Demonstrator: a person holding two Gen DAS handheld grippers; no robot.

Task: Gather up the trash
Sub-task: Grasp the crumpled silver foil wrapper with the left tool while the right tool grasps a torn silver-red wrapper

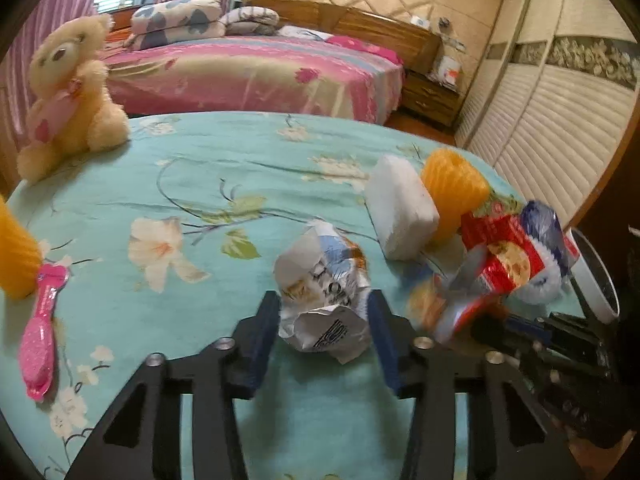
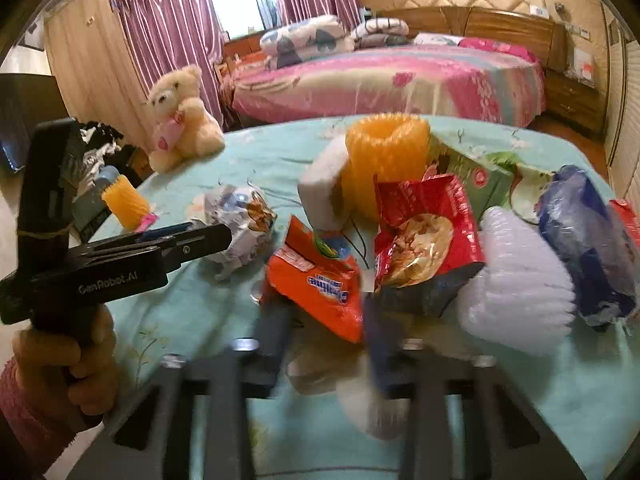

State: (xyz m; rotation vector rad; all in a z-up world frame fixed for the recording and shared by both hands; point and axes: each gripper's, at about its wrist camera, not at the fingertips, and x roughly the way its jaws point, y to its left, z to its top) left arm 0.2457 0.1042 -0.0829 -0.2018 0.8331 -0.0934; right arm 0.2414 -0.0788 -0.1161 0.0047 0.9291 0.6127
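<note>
Pick-up step: left gripper [image 1: 324, 312] clamps the crumpled paper ball [image 1: 322, 292]; right gripper [image 2: 326, 320] pinches the orange wrapper [image 2: 316, 280] (blurred). Next, probably lift both clear of the tablecloth [image 1: 180, 168].

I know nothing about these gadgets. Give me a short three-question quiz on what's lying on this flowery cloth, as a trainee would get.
1. True or false: the cream plush teddy bear lies flat on the turquoise floral cloth.
2. What sits between the fingers of the left gripper? A a banana; B a crumpled white printed paper ball; C a metal spoon.
3. What colour is the foam net sleeve behind the white foam block?
Key: 1 false, it sits upright; 2 B; 3 orange.
</note>
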